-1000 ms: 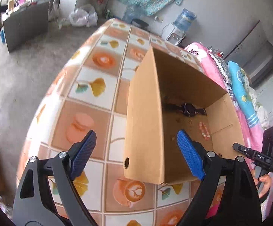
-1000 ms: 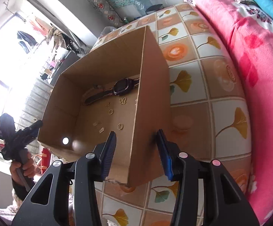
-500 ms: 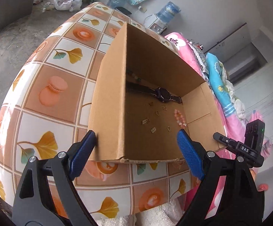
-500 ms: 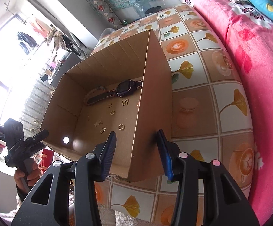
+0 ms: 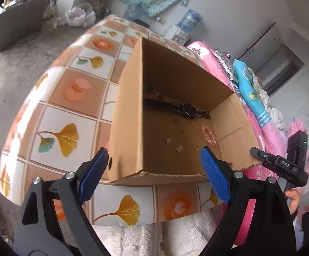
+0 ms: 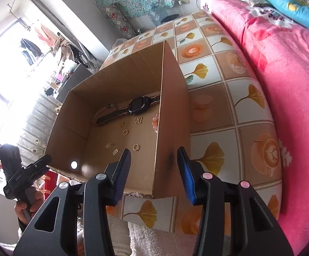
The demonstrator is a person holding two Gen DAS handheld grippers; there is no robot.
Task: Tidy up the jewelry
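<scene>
On the floor of the cardboard box [image 5: 128, 128], beside the watch [image 5: 188, 111], lie tiny, light earrings [image 6: 136, 147], best pinched at edges; left gripper [image 5: 154, 177] and right gripper [image 6: 154, 175] hover with jaws apart, empty.

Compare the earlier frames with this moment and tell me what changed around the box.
Both views slid across the cardboard box; the right gripper drew back slightly toward its near corner. Nothing was grasped or released: the left gripper stays wide open and the right half open. The watch, pink bead bracelet and small gold pieces lie unmoved inside.
</scene>
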